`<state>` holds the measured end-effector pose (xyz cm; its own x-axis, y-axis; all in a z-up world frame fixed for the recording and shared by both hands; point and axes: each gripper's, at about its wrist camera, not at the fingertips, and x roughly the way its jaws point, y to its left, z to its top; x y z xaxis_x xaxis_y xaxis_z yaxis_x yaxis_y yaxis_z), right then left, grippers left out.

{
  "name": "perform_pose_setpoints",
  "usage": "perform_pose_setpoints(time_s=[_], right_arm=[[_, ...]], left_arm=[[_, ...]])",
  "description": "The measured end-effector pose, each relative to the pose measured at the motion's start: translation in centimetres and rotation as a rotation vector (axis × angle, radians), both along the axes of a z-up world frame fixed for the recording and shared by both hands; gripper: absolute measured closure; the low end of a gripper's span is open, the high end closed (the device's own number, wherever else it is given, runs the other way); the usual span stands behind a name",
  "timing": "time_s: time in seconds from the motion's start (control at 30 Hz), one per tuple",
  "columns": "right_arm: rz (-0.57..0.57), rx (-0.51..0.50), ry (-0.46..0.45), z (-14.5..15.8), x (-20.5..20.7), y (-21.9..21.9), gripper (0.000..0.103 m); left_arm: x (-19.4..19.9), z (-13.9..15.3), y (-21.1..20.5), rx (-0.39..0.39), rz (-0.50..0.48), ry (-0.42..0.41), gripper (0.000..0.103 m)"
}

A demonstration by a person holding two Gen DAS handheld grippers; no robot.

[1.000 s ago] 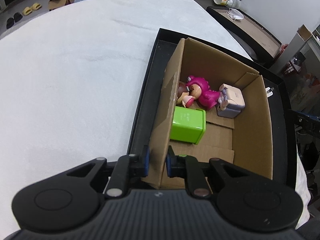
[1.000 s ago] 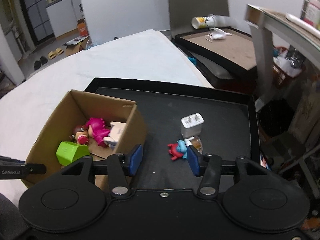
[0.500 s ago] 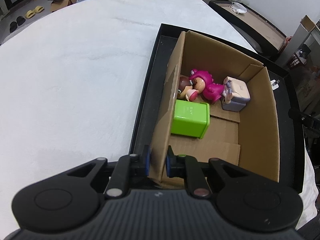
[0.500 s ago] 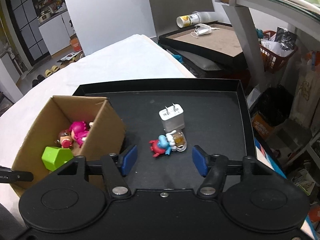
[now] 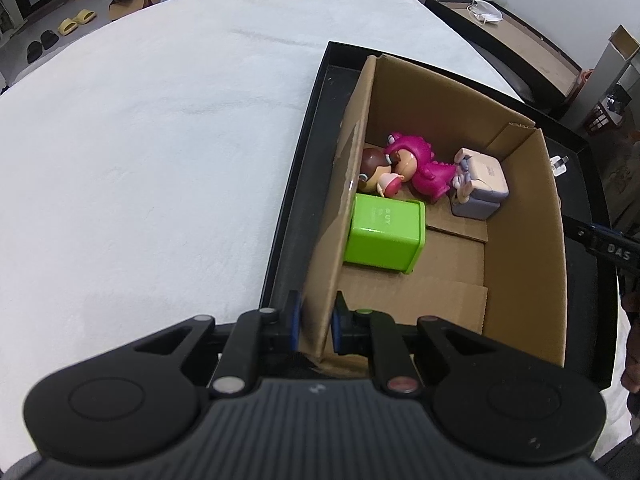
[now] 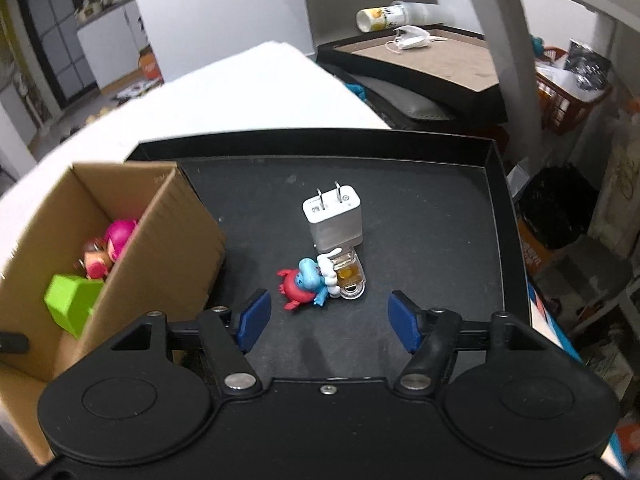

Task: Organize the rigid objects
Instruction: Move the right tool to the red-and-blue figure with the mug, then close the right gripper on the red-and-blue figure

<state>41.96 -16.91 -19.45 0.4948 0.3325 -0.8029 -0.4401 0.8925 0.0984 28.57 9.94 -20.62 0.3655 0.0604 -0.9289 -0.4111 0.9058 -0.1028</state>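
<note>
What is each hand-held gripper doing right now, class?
Left hand-held gripper: closed, clamping the cardboard box wall.
Right hand-held gripper: open, jaws just widening, holding nothing, above the small toy figure.

White wall [image 6: 224, 4]; dark-framed glass doors [image 6: 52, 40] (left); grey post [image 6: 516, 36].

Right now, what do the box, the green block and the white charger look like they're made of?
Box: corrugated cardboard, matte brown; the fluted edge and folded flaps show it.
Green block: probably hard plastic, smooth with a slight sheen, moulded rounded corners, embossed lettering.
White charger: likely glossy plastic shell, with two metal-looking prongs on top.
</note>
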Motion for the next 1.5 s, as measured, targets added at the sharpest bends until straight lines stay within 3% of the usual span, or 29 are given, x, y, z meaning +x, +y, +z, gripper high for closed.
perform_pose_setpoints(time_s=[0.47,1.1,1.2,1.23,1.27,1.5], right_arm=[[0.138,-0.119,-0.027,-2.5,1.2,2.5,0.031],[0.179,-0.129,-0.059,-3.3,1.9,3.4,0.031],[0.177,-0.113,-0.050,-3.3,1.8,3.2,0.035],[0.173,-0.111,-0.053,-3.2,1.8,3.0,0.043],[0.174,-0.116,-0.056,-3.1,1.9,3.0,0.044],[0.154,-0.129,-0.037,-2.5,1.4,2.6,0.045]], left_arm=[[0.4,-0.1,-0.3,0.015,-0.005,0.015,0.089],[0.5,-0.2,-0.3,0.018,-0.006,0.022,0.089],[0.4,-0.3,-0.3,0.019,-0.005,0.022,0.089],[0.5,-0.3,-0.3,0.019,-0.005,0.024,0.089],[0.5,-0.3,-0.3,0.018,-0.005,0.023,0.089],[0.5,-0.3,-0.3,0.019,-0.004,0.024,0.089]])
